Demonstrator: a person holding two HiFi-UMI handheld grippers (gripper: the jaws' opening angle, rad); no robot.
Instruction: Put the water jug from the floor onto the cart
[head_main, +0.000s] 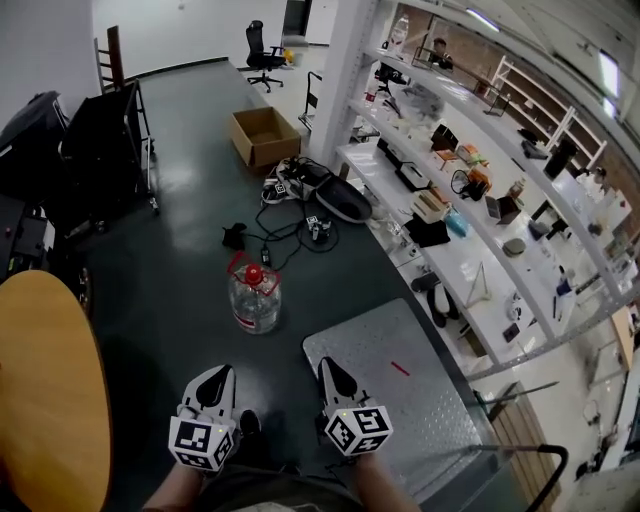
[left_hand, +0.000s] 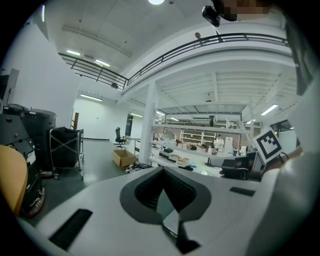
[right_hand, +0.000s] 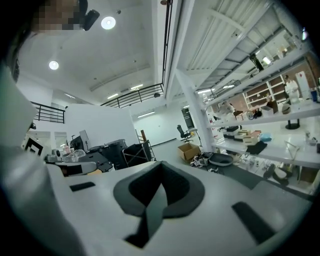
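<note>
The water jug (head_main: 254, 298) is clear with a red cap and red handle and stands upright on the dark floor, ahead of both grippers. The cart's grey metal platform (head_main: 420, 410) lies to its right, with a black handle (head_main: 548, 470) at the lower right. My left gripper (head_main: 222, 372) hangs short of the jug with its jaws together and nothing in them. My right gripper (head_main: 330, 366) hovers at the cart's near-left corner, also shut and empty. Both gripper views look level across the room, and the jug is hidden below the left gripper (left_hand: 167, 200) and the right gripper (right_hand: 157, 195).
A tangle of cables and gear (head_main: 300, 205) lies on the floor beyond the jug. An open cardboard box (head_main: 263, 135) sits farther back. Long white shelves (head_main: 470, 200) full of items run along the right. A round wooden table (head_main: 45, 390) and black bins (head_main: 100, 150) stand at the left.
</note>
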